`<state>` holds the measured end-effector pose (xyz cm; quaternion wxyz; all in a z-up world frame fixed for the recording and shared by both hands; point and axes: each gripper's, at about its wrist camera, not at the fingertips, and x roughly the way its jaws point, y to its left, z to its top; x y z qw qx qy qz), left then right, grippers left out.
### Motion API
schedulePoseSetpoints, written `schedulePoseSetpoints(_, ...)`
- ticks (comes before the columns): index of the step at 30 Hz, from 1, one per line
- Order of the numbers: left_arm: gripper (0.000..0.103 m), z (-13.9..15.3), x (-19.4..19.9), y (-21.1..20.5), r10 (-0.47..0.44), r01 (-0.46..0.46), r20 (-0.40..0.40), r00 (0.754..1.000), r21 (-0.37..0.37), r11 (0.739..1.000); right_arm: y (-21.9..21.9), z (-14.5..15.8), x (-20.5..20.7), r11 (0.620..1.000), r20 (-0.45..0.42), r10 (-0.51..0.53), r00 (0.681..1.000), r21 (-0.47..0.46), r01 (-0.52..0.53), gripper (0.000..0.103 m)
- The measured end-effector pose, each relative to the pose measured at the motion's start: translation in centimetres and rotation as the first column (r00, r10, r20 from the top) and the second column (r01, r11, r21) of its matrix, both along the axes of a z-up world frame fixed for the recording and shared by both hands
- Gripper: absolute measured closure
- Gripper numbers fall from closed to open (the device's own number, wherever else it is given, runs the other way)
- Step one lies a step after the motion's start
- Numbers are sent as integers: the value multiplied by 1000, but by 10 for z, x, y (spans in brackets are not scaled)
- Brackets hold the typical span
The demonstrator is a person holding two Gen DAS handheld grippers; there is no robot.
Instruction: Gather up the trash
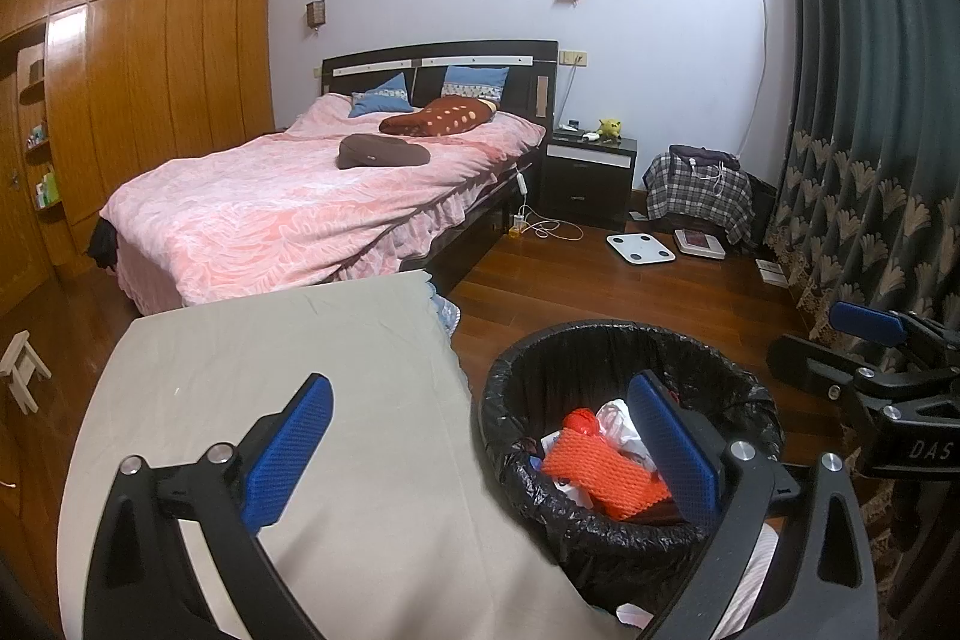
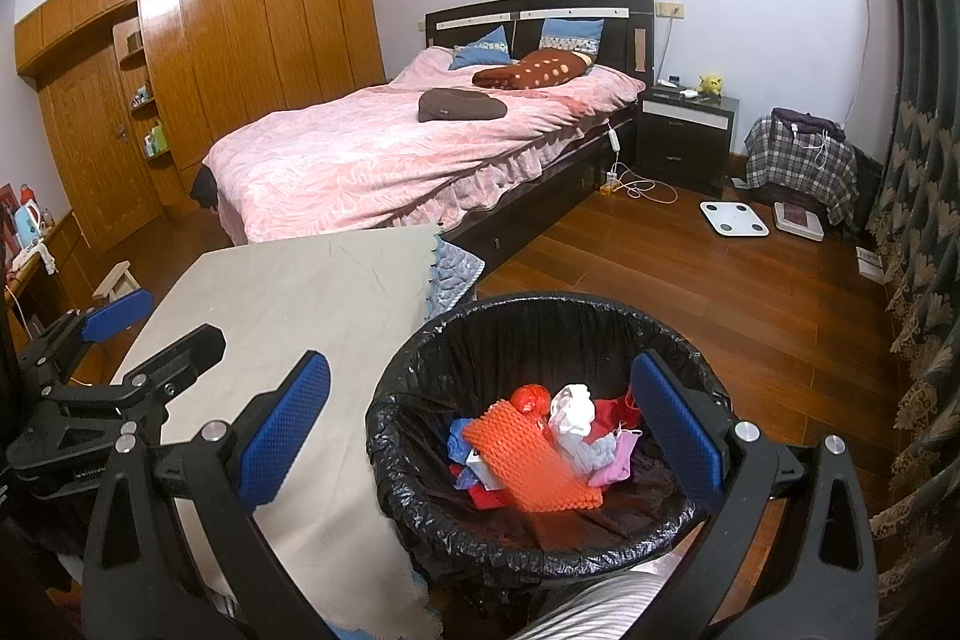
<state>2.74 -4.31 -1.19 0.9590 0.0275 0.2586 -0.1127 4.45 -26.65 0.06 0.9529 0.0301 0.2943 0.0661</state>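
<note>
Judging by looks, the trash in the bin is light, soft; pinch the orange foam net's edge; left gripper and right gripper both gape wide, empty

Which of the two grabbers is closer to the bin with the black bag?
The right one. The right gripper hangs open above the bin, straddling its near rim. The left gripper sits further left, mostly over the table, also open.

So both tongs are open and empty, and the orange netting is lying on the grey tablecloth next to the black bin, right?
Nearly. The orange netting is not on the grey tablecloth; it lies inside the black bin on top of the other trash, as the right wrist view shows. The left tongs and right tongs are indeed open and empty.
</note>
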Motion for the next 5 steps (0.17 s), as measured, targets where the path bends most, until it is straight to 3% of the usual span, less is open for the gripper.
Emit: schedulePoseSetpoints(5,6,0,-1,1,-1,1,0,1000,0,1000,0,1,0,1000,1,1,1000,-1,-1,5)
